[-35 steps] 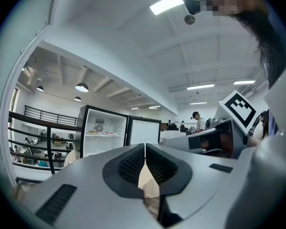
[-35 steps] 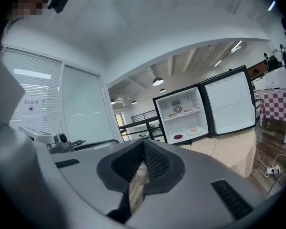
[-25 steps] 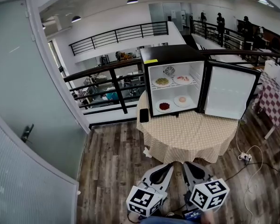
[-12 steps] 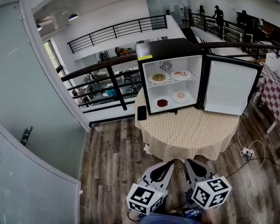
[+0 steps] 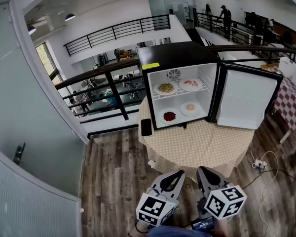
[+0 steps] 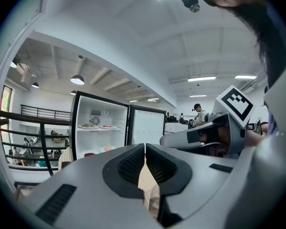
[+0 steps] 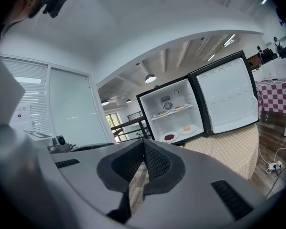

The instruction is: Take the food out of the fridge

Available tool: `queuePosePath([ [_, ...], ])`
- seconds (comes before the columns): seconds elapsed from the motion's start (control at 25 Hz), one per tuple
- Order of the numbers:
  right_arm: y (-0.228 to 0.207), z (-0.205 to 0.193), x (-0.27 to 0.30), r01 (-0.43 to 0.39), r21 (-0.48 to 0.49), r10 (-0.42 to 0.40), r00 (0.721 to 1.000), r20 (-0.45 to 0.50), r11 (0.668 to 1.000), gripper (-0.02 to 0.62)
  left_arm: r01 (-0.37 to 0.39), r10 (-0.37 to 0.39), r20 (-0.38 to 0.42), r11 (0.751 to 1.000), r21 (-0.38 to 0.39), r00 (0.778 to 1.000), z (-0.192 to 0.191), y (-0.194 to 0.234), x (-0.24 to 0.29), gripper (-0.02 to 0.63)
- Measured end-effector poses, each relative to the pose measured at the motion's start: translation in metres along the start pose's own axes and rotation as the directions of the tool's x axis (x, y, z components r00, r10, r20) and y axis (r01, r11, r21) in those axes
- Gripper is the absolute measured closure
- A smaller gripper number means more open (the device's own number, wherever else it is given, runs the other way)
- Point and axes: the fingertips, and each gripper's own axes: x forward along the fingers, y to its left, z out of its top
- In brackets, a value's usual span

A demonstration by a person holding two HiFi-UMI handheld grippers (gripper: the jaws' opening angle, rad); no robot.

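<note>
**Fridge open, four plates inside, nothing lifted yet**

The black mini fridge stands on the far side of a round desk covered with a checked cloth. Its door is swung wide to the right, so the opening step looks done.

All the food is inside, on four plates. On the upper shelf sit a plate of yellowish food at left and a plate of pinkish food at right. On the fridge floor sit a plate of red food at left and a plate with a pale round piece at right. A dark phone-like slab is at the desk's left edge, near the fridge's left corner.

The left gripper and right gripper are side by side at the near end of the scene, over the wooden floor. They are well apart from the desk and point toward the fridge. The left fingers are pressed together with nothing between them, and so are the right fingers.

By my reading the task has hardly begun. No plate is out, and each of the four has yet to be reached, gripped and carried clear of the fridge.
</note>
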Motion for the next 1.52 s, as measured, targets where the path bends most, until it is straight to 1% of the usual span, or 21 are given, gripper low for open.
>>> queuePosePath([
  [0.24,0.004,0.019,0.062,-0.022,0.028,0.023,1.0,-0.01,0.999,0.578,-0.028,0.028,0.021,1.0,-0.004,0.999,0.018,0.069,0.021,0.586],
  [0.4,-0.001,0.029,0.099,-0.014,0.048,0.015,1.0,-0.02,0.999,0.578,-0.021,0.022,0.024,1.0,-0.023,0.999,0.02,0.107,0.039,0.586],
  [0.68,-0.016,0.038,0.152,0.05,0.052,-0.048,0.998,-0.044,0.997,0.578,0.018,-0.017,0.017,0.998,-0.058,1.0,0.019,0.161,0.07,0.586],
  [0.84,-0.021,0.043,0.177,0.074,0.057,-0.072,0.996,-0.043,0.996,0.578,0.036,-0.035,0.014,0.997,-0.061,0.999,0.017,0.188,0.085,0.586],
  [1.12,-0.022,0.045,0.209,0.11,0.067,-0.108,0.993,-0.038,0.992,0.578,0.089,-0.089,0.008,0.994,-0.055,0.996,0.014,0.213,0.1,0.586],
  [1.52,-0.024,0.039,0.225,0.135,0.089,-0.131,0.99,-0.053,0.987,0.578,0.119,-0.119,0.004,0.99,-0.069,0.993,0.003,0.228,0.106,0.586],
])
